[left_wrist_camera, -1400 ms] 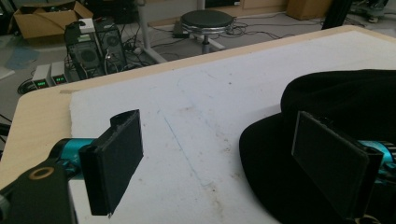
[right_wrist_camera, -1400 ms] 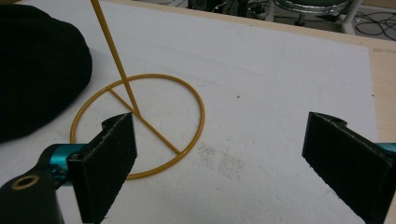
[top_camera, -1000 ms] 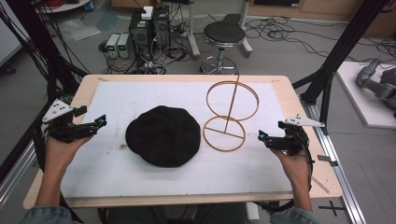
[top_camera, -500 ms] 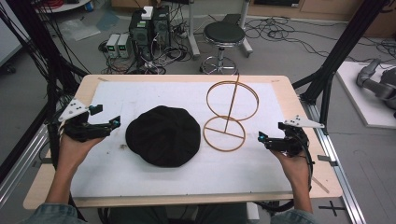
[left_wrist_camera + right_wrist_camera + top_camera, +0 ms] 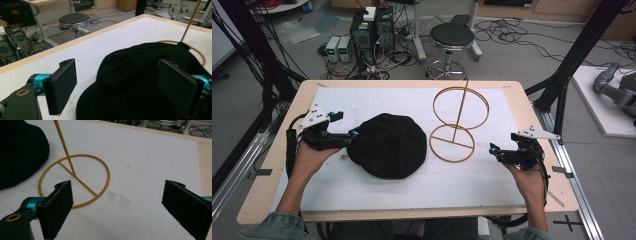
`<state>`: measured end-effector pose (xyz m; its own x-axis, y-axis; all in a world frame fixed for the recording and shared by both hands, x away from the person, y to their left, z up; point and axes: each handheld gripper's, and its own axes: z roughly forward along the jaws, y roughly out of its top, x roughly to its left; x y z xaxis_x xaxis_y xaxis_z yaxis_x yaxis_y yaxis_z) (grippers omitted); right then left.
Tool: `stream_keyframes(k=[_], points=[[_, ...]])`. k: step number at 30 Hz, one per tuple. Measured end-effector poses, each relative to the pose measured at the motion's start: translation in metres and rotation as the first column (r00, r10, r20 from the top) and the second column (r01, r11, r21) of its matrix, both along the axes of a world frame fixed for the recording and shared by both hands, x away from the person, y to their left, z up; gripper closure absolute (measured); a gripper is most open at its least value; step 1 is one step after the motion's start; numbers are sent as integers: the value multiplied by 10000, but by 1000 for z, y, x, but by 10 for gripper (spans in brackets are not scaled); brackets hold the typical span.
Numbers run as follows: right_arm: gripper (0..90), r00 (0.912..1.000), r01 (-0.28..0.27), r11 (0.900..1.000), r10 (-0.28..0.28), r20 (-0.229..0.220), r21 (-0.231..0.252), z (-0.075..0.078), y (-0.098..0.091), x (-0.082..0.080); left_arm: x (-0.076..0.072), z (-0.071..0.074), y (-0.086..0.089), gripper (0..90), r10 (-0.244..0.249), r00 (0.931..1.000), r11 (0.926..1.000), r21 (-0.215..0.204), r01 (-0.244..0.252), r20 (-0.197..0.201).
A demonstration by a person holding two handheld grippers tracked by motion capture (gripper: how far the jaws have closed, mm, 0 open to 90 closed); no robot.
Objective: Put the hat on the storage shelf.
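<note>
One left gripper [image 5: 346,136] (jaws apart) has reached the black hat [image 5: 388,145].

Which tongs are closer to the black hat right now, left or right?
Left. The left tongs are open at the black hat, their tips at its left edge. The right tongs are open well off to its right, beyond the gold wire stand.

surface [image 5: 412,202]: wooden top, white mat over it | stool [image 5: 452,36]: black round seat, on floor beyond far edge | computers [image 5: 372,27]: on floor, far left, cables tangled around | black frame posts at both sides
</note>
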<state>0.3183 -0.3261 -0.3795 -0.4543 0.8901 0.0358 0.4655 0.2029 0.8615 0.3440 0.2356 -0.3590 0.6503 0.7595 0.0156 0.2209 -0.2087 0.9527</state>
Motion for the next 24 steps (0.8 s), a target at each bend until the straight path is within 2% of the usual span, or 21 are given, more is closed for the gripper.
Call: stream_keyframes(k=[1, 5, 14, 17, 20, 22, 24], points=[[98, 10000, 10, 10000, -10, 23, 2, 0, 0, -1, 1, 0, -6, 169, -238, 9997, 9997, -51, 238, 22], [98, 10000, 4, 10000, -4, -22, -32, 0, 0, -2, 3, -1, -17, 169, -673, 9976, 9977, -23, 674, 137], [98, 10000, -42, 10000, 41, -4, -71, -1, 0, -1, 6, -3, -34, 171, -1058, 9943, 9944, -8, 1059, 91], [98, 10000, -57, 10000, 57, -74, -46, -2, 2, -1, 7, -4, -45, 171, -1481, 9890, 9888, 205, 1480, 31], [98, 9999, -97, 9999, 97, -40, -49, -2, 2, 0, 8, -6, -51, 172, -1562, 9877, 9872, 322, 1561, 19], [98, 9999, -108, 9999, 108, -81, -23, -2, 3, -1, 9, -8, -57, 173, -1531, 9882, 9864, 587, 1533, -82], [98, 9999, -98, 10000, 98, -64, -13, -2, 3, -1, 9, -9, -58, 173, -1573, 9875, 9858, 568, 1577, -120]])
